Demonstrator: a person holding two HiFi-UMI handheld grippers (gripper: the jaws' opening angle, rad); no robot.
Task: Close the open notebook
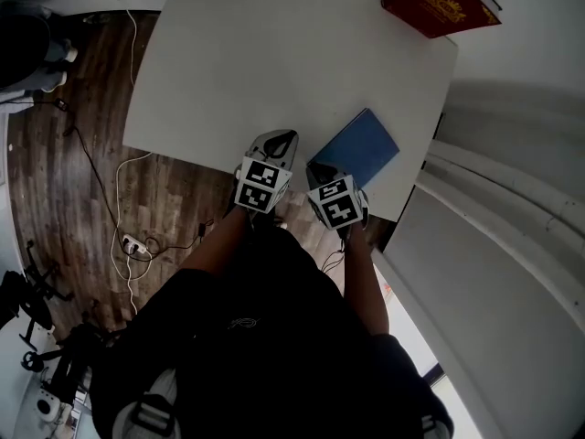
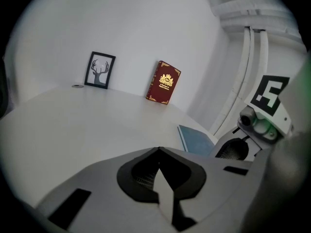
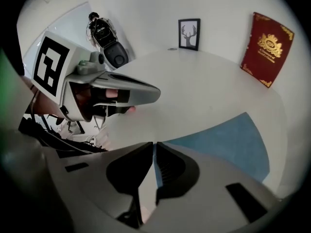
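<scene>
Jaws on my left gripper (image 2: 158, 152) are pressed tip to tip with nothing in them. It hangs over the near edge of the desk (image 1: 274, 53), with the notebook (image 1: 358, 146) off to its right and a little ahead. My right gripper (image 3: 154, 144) is the nearer one: it points steeply down at the notebook's near end, its jaws parted by only a thin slit and pinching nothing, the blue cover spreading ahead and to the right of them. The notebook lies flat by the desk's near right corner, its long axis slanting from the near edge toward the far right corner, where a red book (image 1: 439, 3) leans against the wall. I see one plain blue face and no white pages, so I judge it already shut. Whether the right jaws touch the cover I cannot tell. Any pressing still needed falls to the right gripper, at that near end.
</scene>
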